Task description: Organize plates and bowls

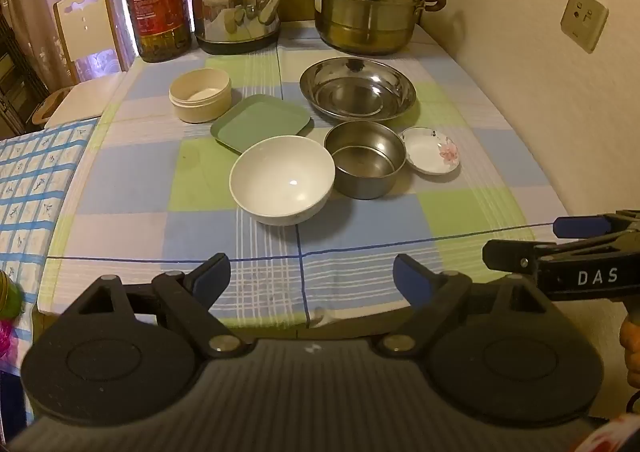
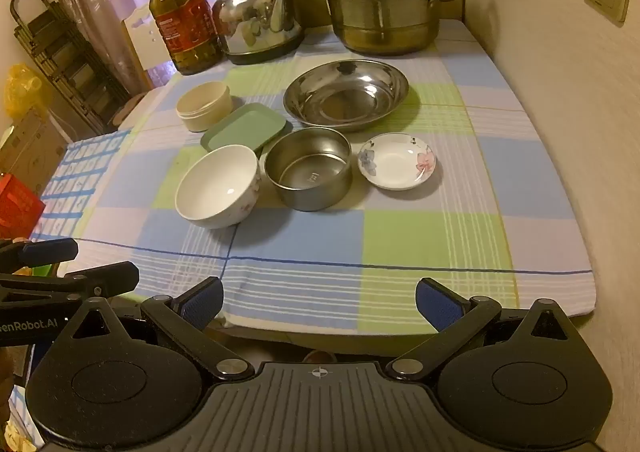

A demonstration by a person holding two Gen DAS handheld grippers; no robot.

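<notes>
The counter [image 2: 460, 236] carries a blue, green and white checked cloth and abuts a cream wall with sockets. At centre: white bowl [image 2: 218, 185], steel bowl [image 2: 308, 167] and flowered saucer [image 2: 396, 160] side by side, all upright. Behind lies the green tray [image 2: 246, 127], long axis diagonal. Left tongs [image 1: 310, 276] and right tongs [image 2: 320, 302] stand wide, empty. Only the right view shows a red box [image 2: 18, 205].

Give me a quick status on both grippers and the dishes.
Left hand-held gripper open, empty; right hand-held gripper the same. White bowl, steel bowl, saucer, green tray untouched on the tablecloth. Nothing blocking.
</notes>
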